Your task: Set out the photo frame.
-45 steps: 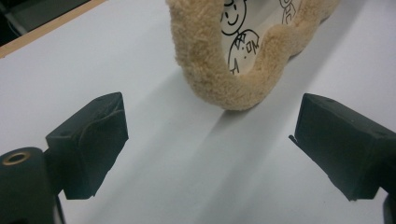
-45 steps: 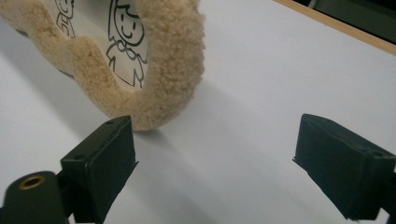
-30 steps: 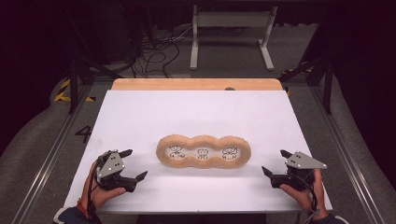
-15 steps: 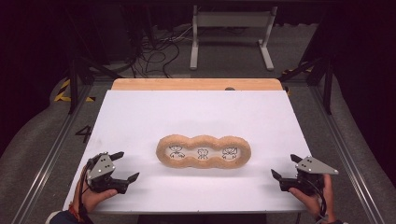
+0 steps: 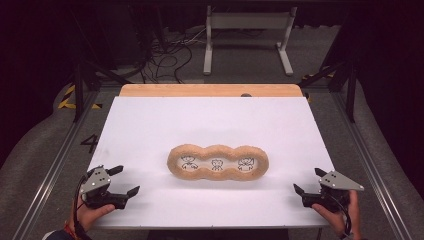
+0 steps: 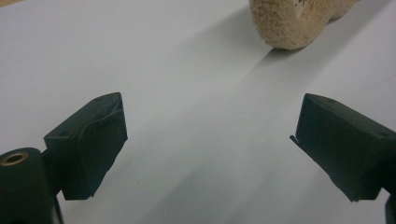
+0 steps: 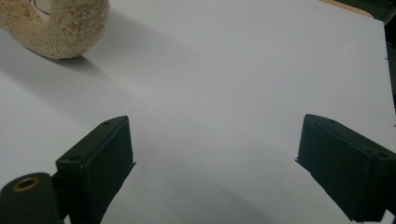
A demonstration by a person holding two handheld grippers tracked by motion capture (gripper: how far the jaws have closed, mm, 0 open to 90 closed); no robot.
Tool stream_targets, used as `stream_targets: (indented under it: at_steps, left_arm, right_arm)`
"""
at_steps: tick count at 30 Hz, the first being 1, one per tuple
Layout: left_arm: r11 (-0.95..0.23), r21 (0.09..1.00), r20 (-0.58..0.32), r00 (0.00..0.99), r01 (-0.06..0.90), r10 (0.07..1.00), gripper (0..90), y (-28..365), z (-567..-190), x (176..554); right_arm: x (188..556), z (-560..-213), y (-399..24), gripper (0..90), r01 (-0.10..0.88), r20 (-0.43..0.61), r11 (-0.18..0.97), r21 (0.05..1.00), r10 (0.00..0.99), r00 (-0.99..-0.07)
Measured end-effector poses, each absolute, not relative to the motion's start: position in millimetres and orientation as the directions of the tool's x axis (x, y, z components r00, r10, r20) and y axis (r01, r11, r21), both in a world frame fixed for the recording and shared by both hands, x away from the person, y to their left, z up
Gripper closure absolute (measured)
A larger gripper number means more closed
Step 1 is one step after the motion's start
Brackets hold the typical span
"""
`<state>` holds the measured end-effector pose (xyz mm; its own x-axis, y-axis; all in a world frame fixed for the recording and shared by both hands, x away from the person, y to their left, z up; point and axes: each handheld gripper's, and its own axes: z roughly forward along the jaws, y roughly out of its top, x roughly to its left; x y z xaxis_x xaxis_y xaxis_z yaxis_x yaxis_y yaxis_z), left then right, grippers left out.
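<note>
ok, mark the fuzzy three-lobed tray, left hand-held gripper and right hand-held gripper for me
fuzzy three-lobed tray (image 5: 218,173): high view, front rim below the middle lobe.
left hand-held gripper (image 5: 125,181): high view, midway between its open fingertips.
right hand-held gripper (image 5: 307,180): high view, midway between its open fingertips.

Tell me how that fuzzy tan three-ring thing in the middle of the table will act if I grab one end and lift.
The fuzzy three-ring piece looks like plush fleece, so it is probably light and soft under the jaws. Being long and narrow, its far end may sag or swing if lifted by one end. Lying flat on the white table, it seems unlikely to roll, and the nap should resist slipping.
</note>
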<state>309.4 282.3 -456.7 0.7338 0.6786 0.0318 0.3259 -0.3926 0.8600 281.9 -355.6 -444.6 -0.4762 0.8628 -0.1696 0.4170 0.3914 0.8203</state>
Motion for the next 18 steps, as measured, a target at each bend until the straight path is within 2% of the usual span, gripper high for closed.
stream_targets:
  at_steps: [18]
  left_arm:
    - [-0.394,0.864,0.031,0.748,0.313,0.663,9.6,275.2,-456.7,307.0]
  right_arm:
    - [280.4,-446.4,-351.0,10.1,0.414,-0.175,0.397,0.819,0.860,-0.479]
